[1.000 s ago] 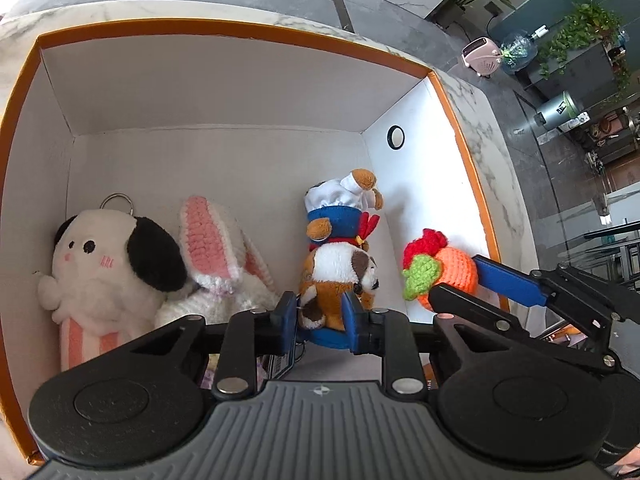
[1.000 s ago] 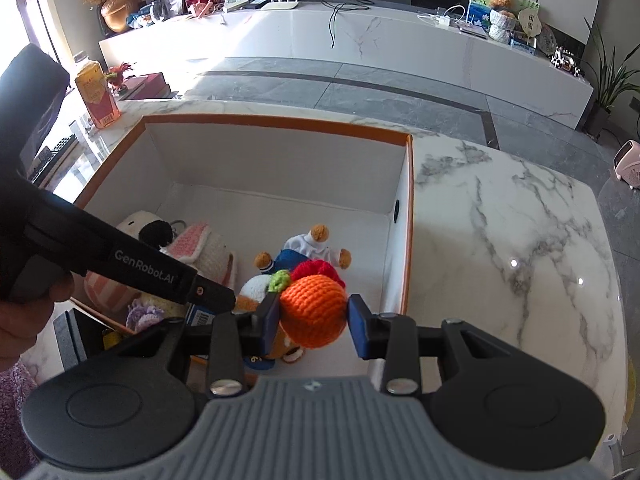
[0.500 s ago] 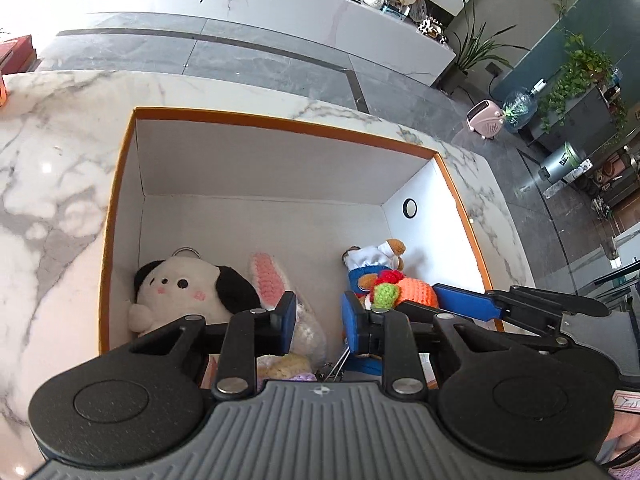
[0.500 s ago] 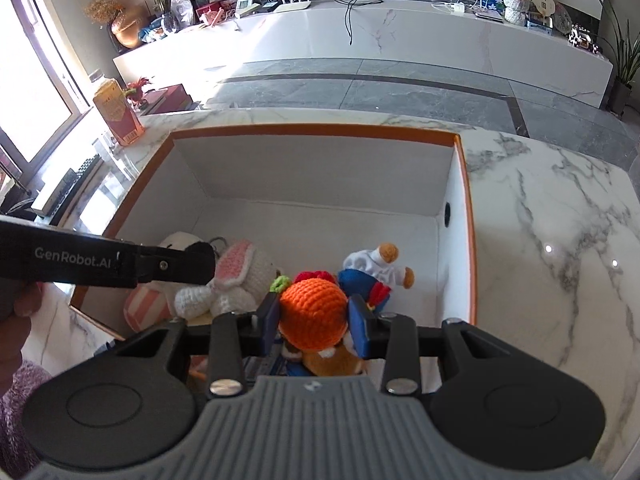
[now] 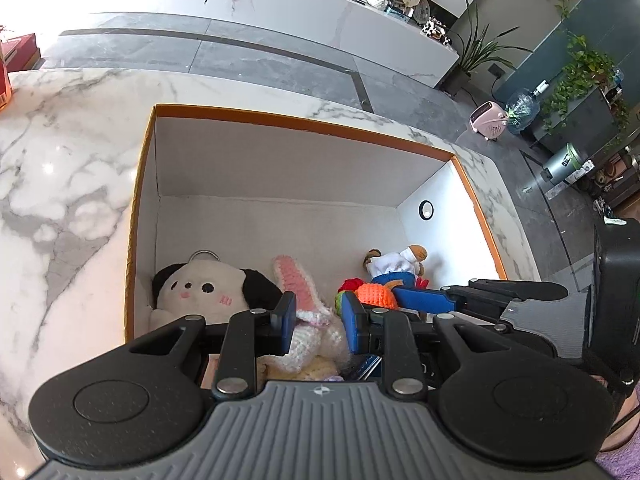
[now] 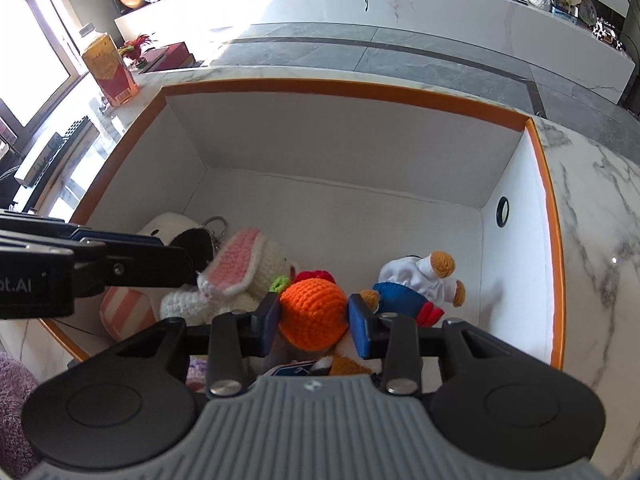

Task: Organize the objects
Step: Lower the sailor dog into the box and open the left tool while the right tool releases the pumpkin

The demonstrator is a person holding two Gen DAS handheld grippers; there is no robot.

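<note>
**Q:** What does my right gripper [image 6: 314, 322] carry, and how will it handle?

**A:** Clamped between its blue pads is the round orange crocheted toy with a red tuft and green leaf [image 6: 312, 314]. I hold it low inside the white cardboard box with the orange rim [image 6: 360, 92], near the front wall, toward 6 o'clock of the box floor. I judge it light, soft and springy; the yarn grips well, so slipping seems unlikely, and nothing about it looks fragile. The pads bite across its widest part, which I judge the best hold, since the tuft and leaf would only stretch.

**Q:** What lies around it?

**A:** At its 10 o'clock is the cream crocheted rabbit with pink-lined ears [image 6: 240, 276]; at 3 o'clock, the plush dog in a white chef hat and blue jacket [image 6: 416, 284], lying on its side. Farther left sits the white plush puppy with black ears and a metal key ring [image 5: 200, 288].

**Q:** And my left gripper [image 5: 318, 322]?

**A:** Its fingers stand apart, holding nothing, hovering above the rabbit.

**Q:** What differs from a second ago?

**A:** Then my left gripper was shut on the chef dog, upright in the box; now it has let go and pulled back and up, so the marble counter [image 5: 60, 160] shows around the box. My right has carried the orange toy from above the rim down among the others.
</note>
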